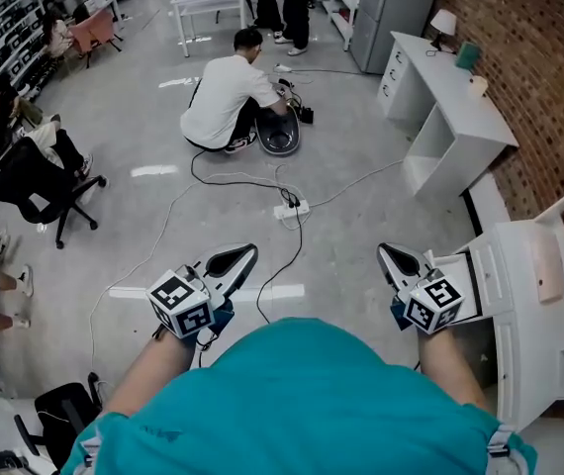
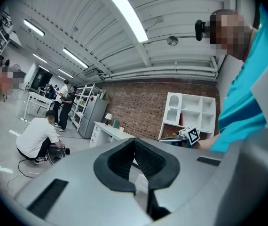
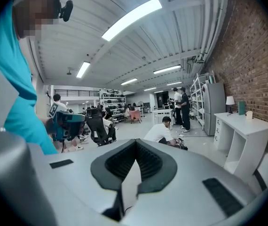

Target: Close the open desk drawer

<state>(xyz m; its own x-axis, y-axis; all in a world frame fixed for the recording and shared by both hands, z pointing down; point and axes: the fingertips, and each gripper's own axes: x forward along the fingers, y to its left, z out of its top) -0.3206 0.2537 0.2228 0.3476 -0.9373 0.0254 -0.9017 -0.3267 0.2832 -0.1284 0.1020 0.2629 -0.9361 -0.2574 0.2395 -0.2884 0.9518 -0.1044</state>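
Note:
A white desk (image 1: 524, 334) stands at my right against the brick wall, its open drawer (image 1: 482, 283) pulled out to the left. My right gripper (image 1: 387, 254) hovers just left of the drawer, and its marker cube overlaps the drawer's front end in the head view. Its jaws meet at the tips with nothing between them (image 3: 136, 141). My left gripper (image 1: 248, 252) is held over the floor, well left of the desk, also shut and empty (image 2: 135, 140). Both point forward, away from my body. The drawer's inside is hidden.
A person crouches on the floor ahead (image 1: 231, 95) beside cables and a power strip (image 1: 292, 209). A second white desk (image 1: 452, 102) stands farther along the brick wall. A black office chair (image 1: 40, 191) and seated people are at the left.

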